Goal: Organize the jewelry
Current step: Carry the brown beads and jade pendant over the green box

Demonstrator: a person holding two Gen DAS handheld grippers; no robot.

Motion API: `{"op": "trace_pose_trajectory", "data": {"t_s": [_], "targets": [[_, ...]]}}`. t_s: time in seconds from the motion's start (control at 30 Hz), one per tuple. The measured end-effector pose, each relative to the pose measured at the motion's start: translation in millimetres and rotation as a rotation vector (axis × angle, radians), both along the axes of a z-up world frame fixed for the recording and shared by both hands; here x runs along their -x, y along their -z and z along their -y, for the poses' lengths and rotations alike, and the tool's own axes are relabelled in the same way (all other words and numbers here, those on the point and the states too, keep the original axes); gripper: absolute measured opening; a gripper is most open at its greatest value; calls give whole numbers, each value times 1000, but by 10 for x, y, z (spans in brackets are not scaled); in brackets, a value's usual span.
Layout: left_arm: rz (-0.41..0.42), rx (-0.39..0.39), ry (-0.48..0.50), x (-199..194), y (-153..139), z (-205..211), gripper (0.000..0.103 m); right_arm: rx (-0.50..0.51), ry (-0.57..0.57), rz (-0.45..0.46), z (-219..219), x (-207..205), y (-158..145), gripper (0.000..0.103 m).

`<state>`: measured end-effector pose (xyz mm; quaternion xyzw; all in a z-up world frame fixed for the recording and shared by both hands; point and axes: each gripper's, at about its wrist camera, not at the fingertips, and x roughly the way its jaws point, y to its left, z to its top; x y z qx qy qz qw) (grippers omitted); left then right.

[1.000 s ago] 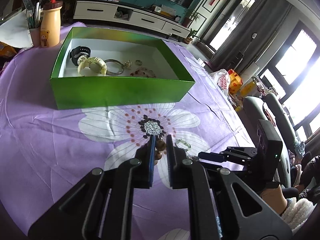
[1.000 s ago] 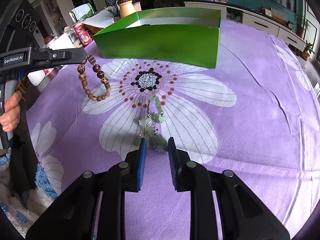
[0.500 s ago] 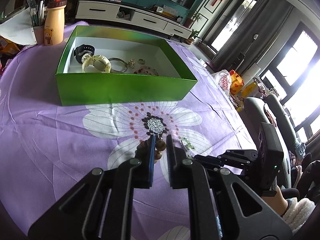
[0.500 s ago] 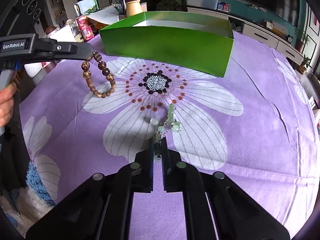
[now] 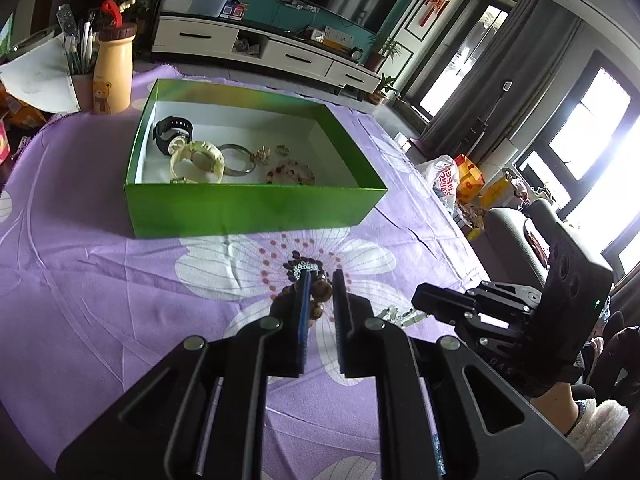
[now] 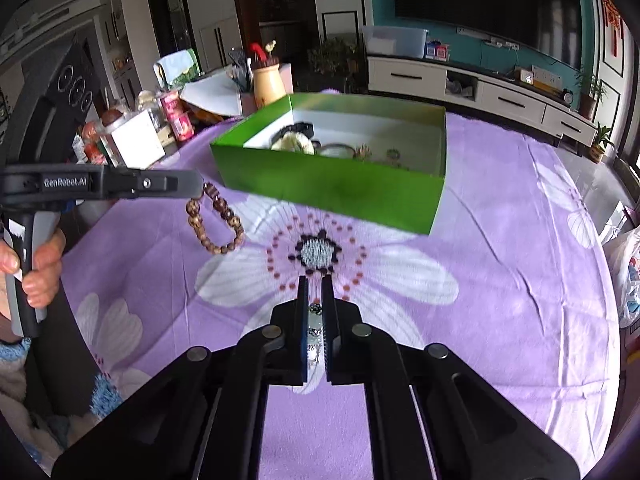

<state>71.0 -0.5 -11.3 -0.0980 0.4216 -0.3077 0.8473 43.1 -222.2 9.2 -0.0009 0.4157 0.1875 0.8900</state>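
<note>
left wrist view: left tongs pinched on a wooden bead bracelet; several brown beads show in the narrow gap between the blue pads. right wrist view confirms it: the bracelet hangs as a loose loop from the tong tips, clear of the surface.

right tongs, pressed together on a pale green bead chain; small pale beads and one dark bead sit between the pads, the rest running back under the tongs, partly hidden. in the left wrist view a short run of it shows at the tip of the right tongs.

green box, open-topped, white inside, standing on the purple flowered cloth covering the surface. contents: black watch, cream watch, metal bangle, small gold pieces, pink bead bracelet.

handling, judged: both strings light, limp, free to swing; round polished beads likely slippery, so grip across a bead or its cord, not the bead's flank. green chain looks finer and more fragile, prone to snagging. both pieces are well short of the box, near the printed flower.
</note>
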Motion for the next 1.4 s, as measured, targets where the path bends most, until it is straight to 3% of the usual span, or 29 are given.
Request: {"op": "trace_pose_trajectory", "data": {"t_s": [0.33,0.8,1.4], "targets": [[34,-13,-15,-117,-157,-1,10,-22,25,82,15,-189,-333,5],[54,8,-39,-580,-457,113,11,-70,68,204,121,-630,-855,5],[37,-35,-96,-1326,-570,329,10,-78,82,198,100,-1290,-852,5]]}}
